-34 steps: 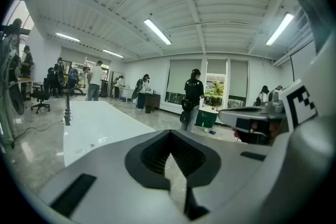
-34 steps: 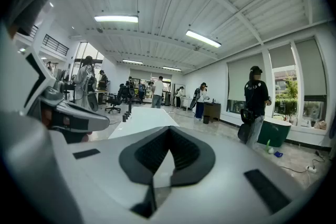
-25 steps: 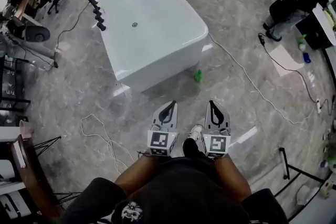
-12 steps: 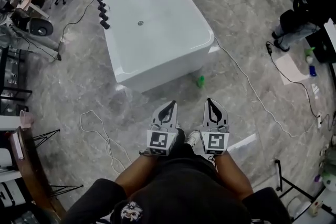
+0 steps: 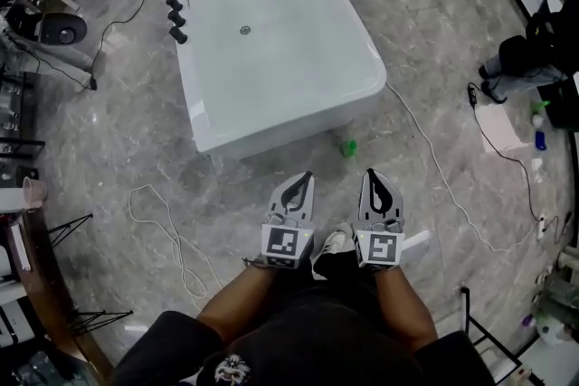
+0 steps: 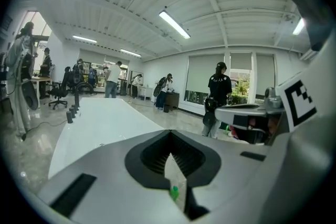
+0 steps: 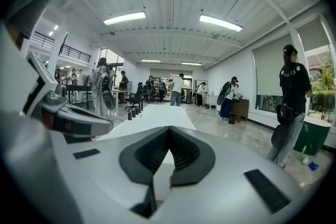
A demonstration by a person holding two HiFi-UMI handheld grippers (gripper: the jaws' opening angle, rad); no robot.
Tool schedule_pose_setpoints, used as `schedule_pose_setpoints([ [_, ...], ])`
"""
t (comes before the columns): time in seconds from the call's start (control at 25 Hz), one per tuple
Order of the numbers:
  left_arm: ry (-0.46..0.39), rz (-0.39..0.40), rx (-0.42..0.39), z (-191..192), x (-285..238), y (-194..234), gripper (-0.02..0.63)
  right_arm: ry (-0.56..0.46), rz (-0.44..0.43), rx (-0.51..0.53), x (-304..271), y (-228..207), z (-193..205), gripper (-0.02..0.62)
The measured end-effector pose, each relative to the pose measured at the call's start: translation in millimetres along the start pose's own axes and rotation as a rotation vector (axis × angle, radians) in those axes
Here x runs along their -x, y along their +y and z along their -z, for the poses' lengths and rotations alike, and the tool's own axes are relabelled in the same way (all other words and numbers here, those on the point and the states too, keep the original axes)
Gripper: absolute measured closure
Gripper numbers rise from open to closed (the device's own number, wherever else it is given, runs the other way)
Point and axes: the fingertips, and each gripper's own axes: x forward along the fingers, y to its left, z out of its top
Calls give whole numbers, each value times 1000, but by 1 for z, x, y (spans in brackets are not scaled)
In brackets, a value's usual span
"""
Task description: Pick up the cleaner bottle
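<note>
Person stepped closer. The cleaner bottle (image 5: 347, 146) sat nearer than a second earlier, but still apart, on the floor (image 5: 434, 59) just beside the bathtub (image 5: 271, 41) corner. Left gripper (image 5: 304, 180) and right gripper (image 5: 374, 176) were both closed and empty, so they would likely need opening before the grasp. Grey marble, loose cables (image 5: 172, 230).

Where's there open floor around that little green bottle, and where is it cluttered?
Bare floor lies between the bathtub, the green bottle and the left gripper. A cable passes right of the bottle; a looped white cord and tripod stands crowd the left side.
</note>
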Motion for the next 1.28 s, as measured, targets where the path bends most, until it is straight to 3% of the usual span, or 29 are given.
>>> schedule_pose_setpoints([
  [0.2,19,-64,42,9,-35,12,600,-6,-40,-15,-35,-13,15,591],
  [0.36,22,-138,8,14,-55,2,600,1,-100,-20,-49,-32,35,591],
  [0.64,12,-360,152,37,-69,-18,600,-7,-206,10,-43,-61,69,591],
  [0.84,-11,-382,132,60,-80,-33,600,-9,-198,-7,-48,-69,97,591],
  [1.0,-12,-388,137,112,-91,-20,600,5,-194,-13,-62,-60,163,591],
  [1.16,-38,-339,71,188,-120,-7,600,15,-187,-9,-88,-54,251,591],
  [1.28,-48,-339,73,253,-145,5,601,40,-181,-1,-108,-50,326,591],
])
